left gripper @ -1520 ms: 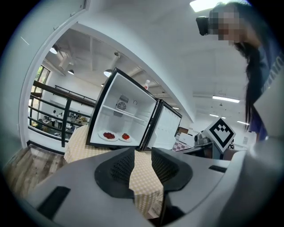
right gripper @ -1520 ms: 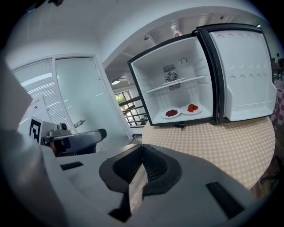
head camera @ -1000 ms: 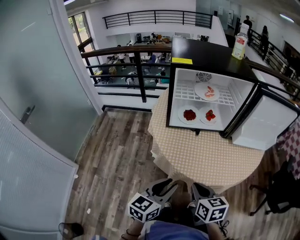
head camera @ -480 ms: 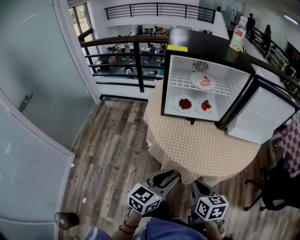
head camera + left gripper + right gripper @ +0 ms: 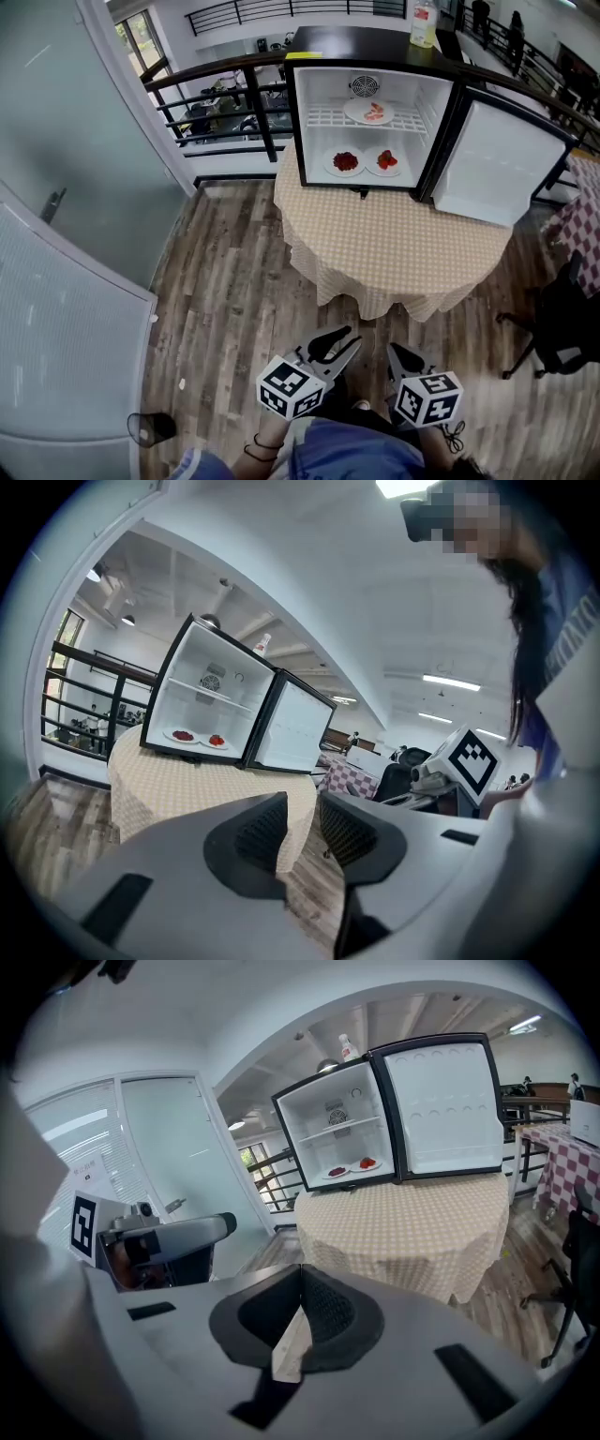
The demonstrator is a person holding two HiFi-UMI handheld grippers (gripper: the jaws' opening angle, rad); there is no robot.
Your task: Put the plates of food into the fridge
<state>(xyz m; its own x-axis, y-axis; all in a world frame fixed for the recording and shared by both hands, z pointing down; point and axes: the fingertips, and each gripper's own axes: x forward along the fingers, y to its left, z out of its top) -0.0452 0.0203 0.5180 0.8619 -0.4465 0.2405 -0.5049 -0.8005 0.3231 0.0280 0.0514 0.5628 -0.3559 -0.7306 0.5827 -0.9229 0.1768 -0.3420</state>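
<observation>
**All stowed, nothing held**

The left tongs stand slightly apart with nothing between them. The right tongs are closed tip to tip, empty. Three plates of food (two low, one on the wire shelf) sit inside the open fridge on the bench.

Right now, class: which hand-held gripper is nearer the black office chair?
Right. The right hand-held gripper is left of the black office chair, apart from it; the left hand-held gripper lies farther left, beyond it.

no readable text, yellow label on fridge too small to read
</observation>
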